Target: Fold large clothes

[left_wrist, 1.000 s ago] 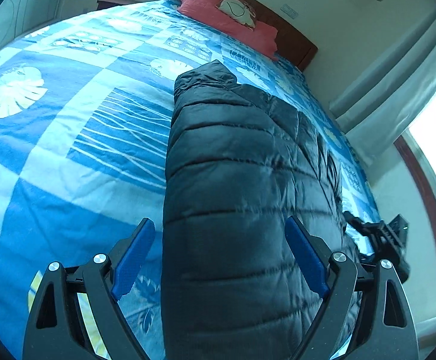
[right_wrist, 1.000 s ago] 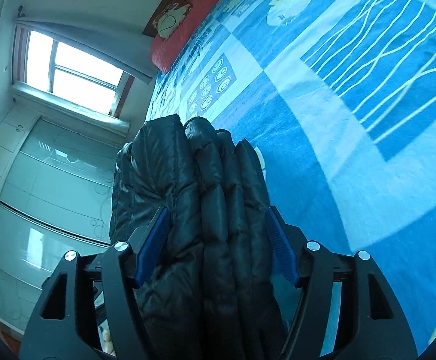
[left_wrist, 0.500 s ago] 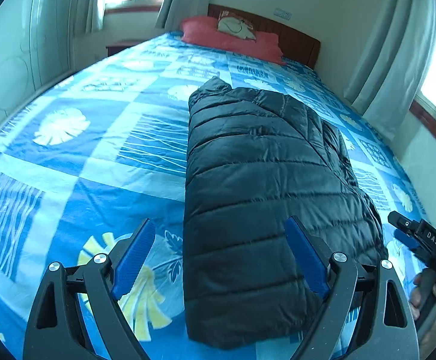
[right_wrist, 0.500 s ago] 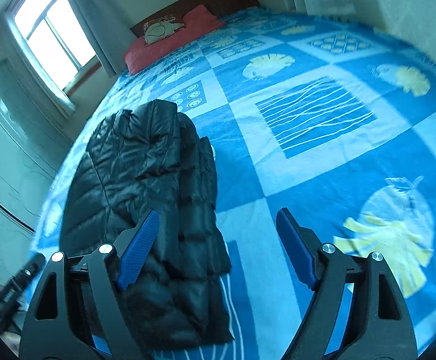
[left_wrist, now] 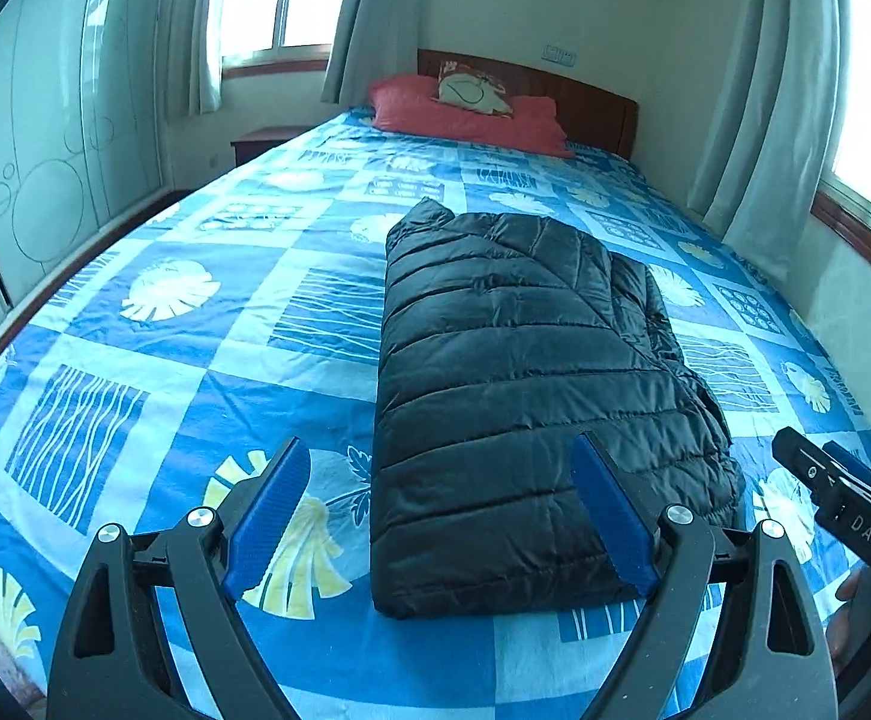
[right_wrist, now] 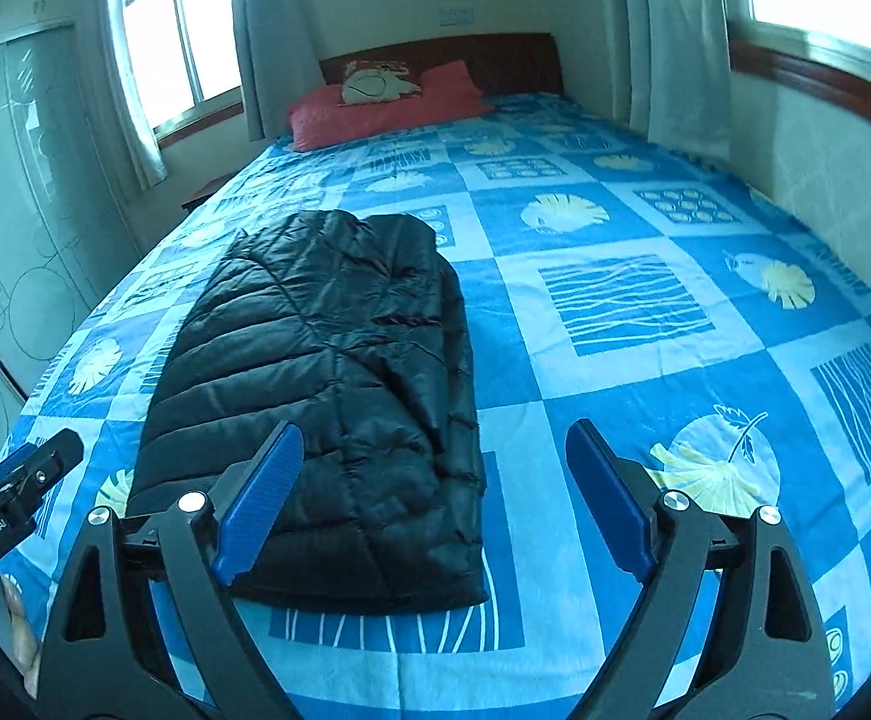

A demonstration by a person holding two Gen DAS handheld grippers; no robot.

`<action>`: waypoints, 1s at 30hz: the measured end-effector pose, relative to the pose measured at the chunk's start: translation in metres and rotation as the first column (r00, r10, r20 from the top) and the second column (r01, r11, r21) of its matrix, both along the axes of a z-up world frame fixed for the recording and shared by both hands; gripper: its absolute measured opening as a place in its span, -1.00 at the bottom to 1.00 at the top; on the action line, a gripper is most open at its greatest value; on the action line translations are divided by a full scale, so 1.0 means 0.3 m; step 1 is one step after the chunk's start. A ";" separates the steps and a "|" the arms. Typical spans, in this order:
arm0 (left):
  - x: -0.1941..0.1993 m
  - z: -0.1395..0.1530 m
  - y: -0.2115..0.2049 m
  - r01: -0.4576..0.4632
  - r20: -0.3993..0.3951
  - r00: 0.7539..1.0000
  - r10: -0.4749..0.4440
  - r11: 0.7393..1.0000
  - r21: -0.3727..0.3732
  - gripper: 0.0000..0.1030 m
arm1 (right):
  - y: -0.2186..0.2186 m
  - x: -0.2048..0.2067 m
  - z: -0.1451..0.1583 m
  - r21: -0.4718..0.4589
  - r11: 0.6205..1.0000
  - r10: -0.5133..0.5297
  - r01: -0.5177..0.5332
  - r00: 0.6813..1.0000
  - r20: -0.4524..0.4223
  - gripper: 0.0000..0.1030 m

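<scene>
A black quilted puffer jacket [left_wrist: 525, 396] lies folded into a long rectangle on the blue patterned bedspread [left_wrist: 195, 330]. It also shows in the right wrist view [right_wrist: 339, 372]. My left gripper [left_wrist: 441, 510] is open and empty, held back above the jacket's near end. My right gripper [right_wrist: 435, 492] is open and empty, above the near right edge of the jacket. Each gripper shows at the edge of the other's view: the right one [left_wrist: 843, 504] and the left one [right_wrist: 15, 492].
Red pillows [left_wrist: 471, 114] and a wooden headboard [left_wrist: 585, 102] are at the far end of the bed. Curtained windows [right_wrist: 183, 42] and a wardrobe with glass doors [left_wrist: 33, 150] line the walls. A nightstand [left_wrist: 261, 138] stands at the far left.
Both grippers have pulled back and up from the jacket, which lay between their fingers a second ago. The jacket now rests folded on the bed, and the whole bed is in view.
</scene>
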State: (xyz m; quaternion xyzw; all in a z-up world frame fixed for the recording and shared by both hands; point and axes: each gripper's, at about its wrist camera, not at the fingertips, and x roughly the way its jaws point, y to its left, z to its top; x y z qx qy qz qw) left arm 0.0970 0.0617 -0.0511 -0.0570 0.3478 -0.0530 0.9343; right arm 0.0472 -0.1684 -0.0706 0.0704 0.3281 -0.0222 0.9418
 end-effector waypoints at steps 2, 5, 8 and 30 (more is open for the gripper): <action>-0.017 0.008 -0.010 -0.003 0.012 1.000 0.003 1.000 0.017 0.69 | 0.022 -0.015 0.013 -0.019 1.000 0.011 -0.011 1.000 0.011 0.73; -0.034 0.012 -0.020 -0.006 0.025 1.000 0.006 0.999 0.033 0.69 | 0.052 -0.032 0.028 -0.042 0.999 0.024 -0.023 0.999 0.024 0.74; -0.041 0.016 -0.028 -0.001 0.024 1.000 0.000 0.999 0.037 0.69 | 0.076 -0.042 0.033 -0.062 0.998 0.035 -0.033 0.999 0.033 0.74; -0.070 0.036 -0.049 0.012 0.033 0.999 -0.013 0.999 0.038 0.69 | 0.098 -0.042 0.022 -0.068 0.997 0.047 -0.046 0.999 0.026 0.74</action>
